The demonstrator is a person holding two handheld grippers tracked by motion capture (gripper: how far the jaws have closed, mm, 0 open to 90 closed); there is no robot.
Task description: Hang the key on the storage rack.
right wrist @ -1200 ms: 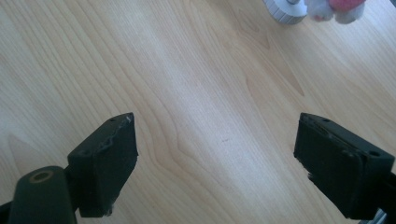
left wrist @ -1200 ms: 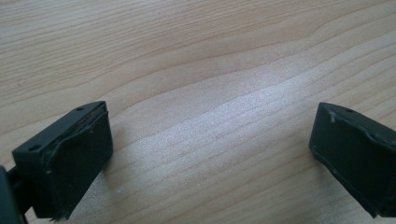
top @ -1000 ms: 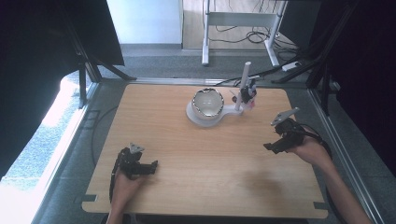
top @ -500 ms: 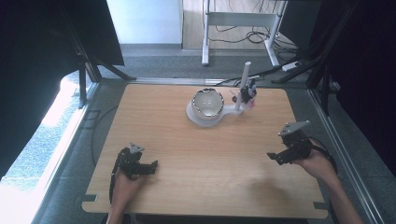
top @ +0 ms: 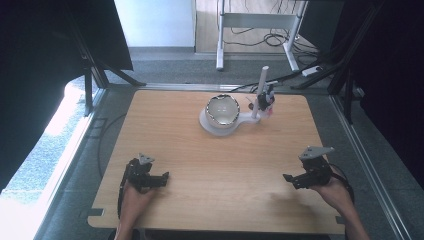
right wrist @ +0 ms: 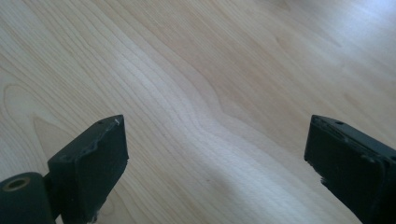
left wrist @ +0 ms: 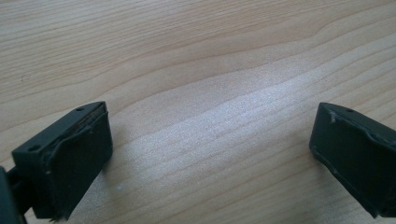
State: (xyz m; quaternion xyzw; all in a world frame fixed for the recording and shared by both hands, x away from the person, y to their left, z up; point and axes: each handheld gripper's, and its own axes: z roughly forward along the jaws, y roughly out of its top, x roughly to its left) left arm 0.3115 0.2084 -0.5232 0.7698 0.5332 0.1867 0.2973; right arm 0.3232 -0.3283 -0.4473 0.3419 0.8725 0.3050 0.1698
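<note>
Wooden table (top: 210, 165): bare beneath both grippers.
Left gripper (top: 162, 179): jaws apart, nothing between.
Right gripper (top: 289, 179): jaws wide, just been opening, empty.
Bowl (top: 223, 110): far side, untouched.

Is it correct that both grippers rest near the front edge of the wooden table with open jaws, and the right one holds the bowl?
Not quite. The right gripper holds nothing: the right gripper view shows bare wood between its open jaws. In the high view the bowl sits on its white stand far back. The rest is right, the left gripper included.

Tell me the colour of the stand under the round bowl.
White stand, clearest in the high view.
</note>
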